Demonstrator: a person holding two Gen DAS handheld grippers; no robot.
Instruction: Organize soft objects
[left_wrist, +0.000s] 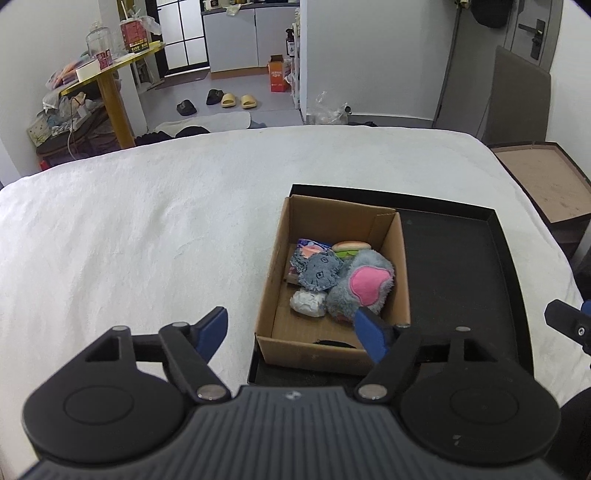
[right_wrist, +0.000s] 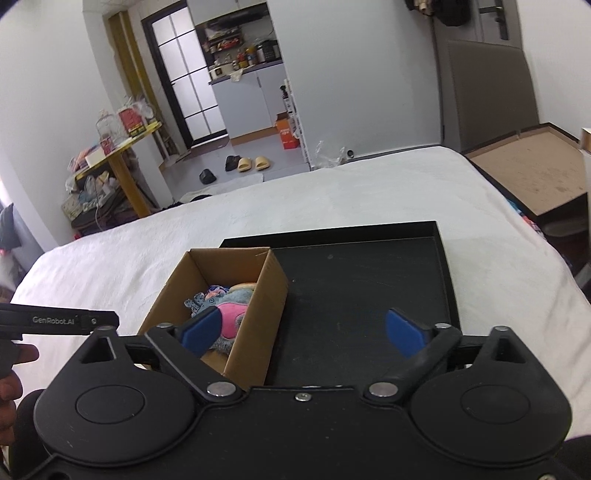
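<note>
1. The left tongs (left_wrist: 290, 330) hang released, blue pads wide apart with nothing between them; they hover over the near edge of the cardboard box (left_wrist: 275, 291), one pad above the white bed (left_wrist: 147, 221), the other above the box's near right corner.
2. The right tongs (right_wrist: 301, 330) are likewise released and empty; the left pad stands in front of the box's near end, the right pad over the bare floor of the black tray (right_wrist: 369, 280); part of a hand (right_wrist: 14, 373) shows at the left edge of the right wrist view.
3. The cardboard box sits in the left part of the black tray, its top open; the tray lies on the white bed.
4. The soft things lie inside the box: a grey plush toy with a pink patch (left_wrist: 364, 282) against the right wall; a blue-grey denim-like piece (left_wrist: 319, 273) just left of it, touching; a white crumpled bundle (left_wrist: 308, 304) nearer, below the denim piece; a burger-shaped toy (left_wrist: 351, 246) and a coloured packet (left_wrist: 310, 245) toward the far wall.
5. Beyond the bed, slippers (left_wrist: 238, 99) lie on the floor and a yellow round table (left_wrist: 110, 74) carries clutter; a brown board (left_wrist: 543, 177) lies right of the bed.
</note>
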